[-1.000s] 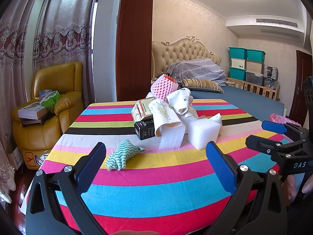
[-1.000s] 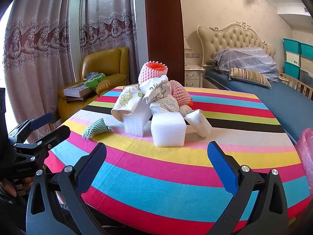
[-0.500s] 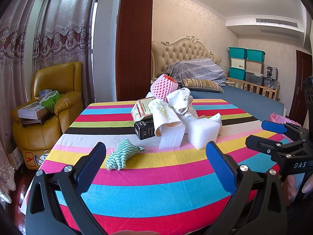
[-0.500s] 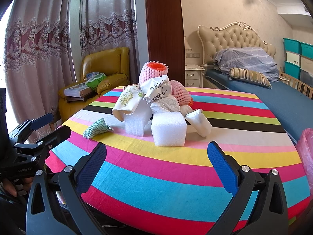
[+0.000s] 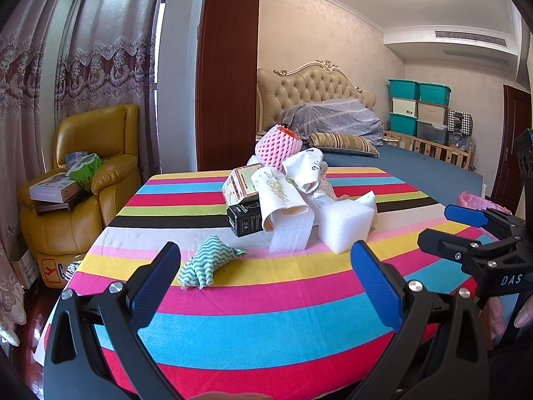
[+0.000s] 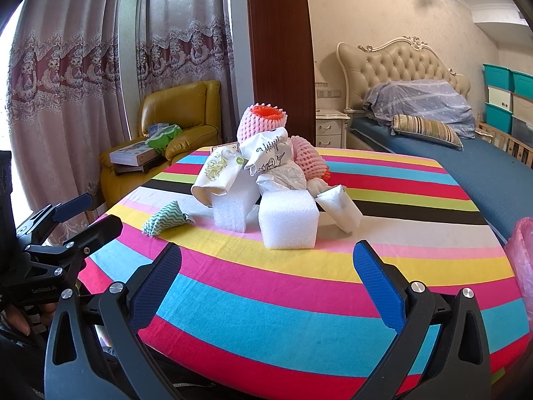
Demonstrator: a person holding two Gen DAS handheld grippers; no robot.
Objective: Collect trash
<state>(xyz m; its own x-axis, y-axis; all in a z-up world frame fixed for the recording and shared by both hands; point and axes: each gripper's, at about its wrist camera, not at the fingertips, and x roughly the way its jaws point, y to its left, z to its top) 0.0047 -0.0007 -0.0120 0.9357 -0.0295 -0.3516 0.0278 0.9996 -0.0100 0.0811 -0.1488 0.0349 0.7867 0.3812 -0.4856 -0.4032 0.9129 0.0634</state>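
The trash sits in a pile (image 5: 293, 196) near the middle of a round table (image 5: 266, 316) with a striped cloth. On top stands a pink foam net (image 5: 278, 146) with an orange inside, and a second net (image 6: 308, 161) lies behind the pile on its right side. Under them are crumpled white wrappers (image 6: 269, 153) and a paper sleeve (image 5: 279, 196) with a gold pattern, which leans on a tall foam piece (image 5: 289, 236). A foam cube (image 6: 288, 218) stands in front, touching the wrappers, and a small white packet (image 6: 339, 206) leans just beside it. On the left side of the pile a black box (image 5: 245, 221) lies under a beige carton (image 5: 241, 183). A green zigzag cloth (image 5: 208, 263) lies apart from the pile, nearer to the table edge. The left gripper (image 5: 266, 285) hovers over the near edge, its jaws wide apart and holding nothing. The right gripper (image 6: 266, 285) is also wide apart and empty, above the near stripes and facing the cube. Each gripper shows at the side of the other's view, with a hand (image 5: 509, 316) below it. A pink bag (image 6: 521, 260) hangs at the right edge of the table. Behind are a yellow armchair (image 5: 83, 180) with books, curtains (image 6: 66, 76), a bed (image 5: 366, 153) and teal bins (image 5: 418, 90).
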